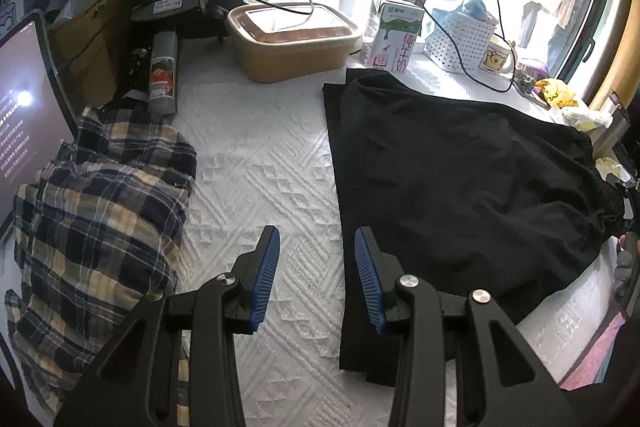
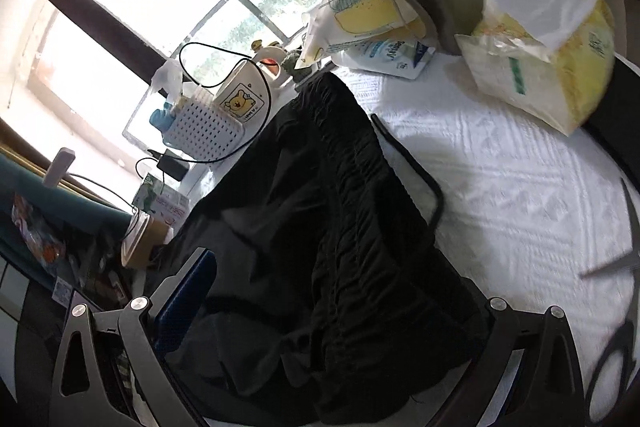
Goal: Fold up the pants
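Note:
The black pants (image 1: pixel 460 187) lie spread on the white textured cover (image 1: pixel 260 163), legs toward me, waistband at the far right. My left gripper (image 1: pixel 316 275) is open and empty, hovering over the cover just left of the pants' left edge. In the right wrist view the gathered waistband (image 2: pixel 348 211) and its drawstring (image 2: pixel 432 191) fill the space between my right gripper's wide-open jaws (image 2: pixel 336 311). The left blue pad (image 2: pixel 188 299) shows; the right pad is hidden by the black cloth. The cloth lies between the jaws, not pinched.
A plaid garment (image 1: pixel 100 211) lies bunched at the left beside a tablet (image 1: pixel 24 131). A food container (image 1: pixel 292 39), milk carton (image 1: pixel 396 35), white basket (image 1: pixel 460 39), mug (image 1: pixel 496 59) and cables line the window side. A tissue pack (image 2: pixel 552 55) sits right of the waistband.

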Demonstrator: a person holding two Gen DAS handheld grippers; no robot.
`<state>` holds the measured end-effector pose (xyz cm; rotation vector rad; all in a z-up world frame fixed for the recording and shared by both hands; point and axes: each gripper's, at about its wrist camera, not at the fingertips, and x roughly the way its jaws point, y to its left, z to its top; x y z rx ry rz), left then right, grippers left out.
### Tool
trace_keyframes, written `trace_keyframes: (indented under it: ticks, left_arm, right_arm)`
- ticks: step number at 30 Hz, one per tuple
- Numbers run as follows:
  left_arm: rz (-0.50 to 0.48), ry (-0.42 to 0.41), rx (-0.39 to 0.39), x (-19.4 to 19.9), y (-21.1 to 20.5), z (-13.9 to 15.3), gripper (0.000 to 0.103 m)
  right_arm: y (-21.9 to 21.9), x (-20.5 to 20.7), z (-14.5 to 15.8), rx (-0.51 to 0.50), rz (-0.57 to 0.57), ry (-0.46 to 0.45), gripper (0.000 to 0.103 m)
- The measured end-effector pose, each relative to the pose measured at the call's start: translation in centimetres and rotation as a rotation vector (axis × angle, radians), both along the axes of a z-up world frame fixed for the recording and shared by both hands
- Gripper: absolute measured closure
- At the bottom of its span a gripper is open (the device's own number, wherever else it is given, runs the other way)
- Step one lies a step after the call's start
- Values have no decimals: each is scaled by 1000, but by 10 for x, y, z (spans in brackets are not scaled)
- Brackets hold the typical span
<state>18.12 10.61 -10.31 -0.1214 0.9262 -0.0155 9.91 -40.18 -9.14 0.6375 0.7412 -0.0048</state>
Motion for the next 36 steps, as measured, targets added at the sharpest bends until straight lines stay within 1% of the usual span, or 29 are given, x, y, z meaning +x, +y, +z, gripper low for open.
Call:
trace_keyframes:
  ticks: [2, 3, 4, 5, 6, 8, 9, 10, 11, 13, 16, 18, 21, 24, 28, 30, 34, 36]
  left_arm:
    - [1, -6, 1, 2, 0, 2, 64]
    - [2, -10, 0, 3, 0, 3, 64]
    - [3, -14, -2, 4, 0, 3, 64]
    - [5, -17, -4, 5, 1, 4, 64]
    - [8, -19, -8, 7, 2, 4, 64]
    - [13, -19, -15, 10, 3, 3, 64]
    - [14, -18, -17, 11, 3, 2, 64]
    - [13, -18, -20, 13, 3, 2, 64]
    - [11, -19, -22, 14, 2, 1, 64]
    - [3, -20, -28, 14, 0, 0, 64]
    - [-9, -20, -36, 15, -2, -1, 64]
    - [-15, -23, -38, 14, -2, -1, 64]
    - [-17, -32, -41, 13, 0, 0, 64]
    - [-9, -50, -8, 9, 1, 0, 64]
    - [-22, -64, -19, 5, 3, -1, 64]
    - [-28, -68, -17, 4, 4, -2, 64]
    - [-34, -85, 29, 1, 5, -1, 64]
    - [-40, -95, 27, -1, 8, 1, 64]
  right_arm:
    - [-2, 4, 1, 9, 9, -13, 6]
    - [-3, 5, 2, 4, 10, -14, 13]
    - [-4, 6, 3, -3, 7, -12, 23]
    - [-6, 8, 2, -12, -4, -7, 27]
    - [-9, 10, 0, -11, -13, 1, 33]
    - [-17, 14, -6, 15, -37, 0, 45]
    - [-22, 14, -8, 25, -56, 0, 59]
    - [-26, 14, -10, 38, -73, 4, 69]
    - [-29, 14, -12, 52, -87, 2, 73]
    - [-29, 14, -12, 41, -87, -2, 80]
    - [-19, 13, -2, -32, -76, -9, 84]
    - [-11, 12, 8, -75, -67, -20, 85]
    - [7, 13, 31, -152, -38, -48, 85]
    - [29, 17, 52, -221, -3, -77, 85]
    - [70, 26, 71, -290, 64, -106, 85]
    - [94, 33, 76, -330, 107, -114, 85]
    - [144, 47, 82, -393, 197, -123, 85]
    - [170, 54, 80, -419, 247, -120, 85]
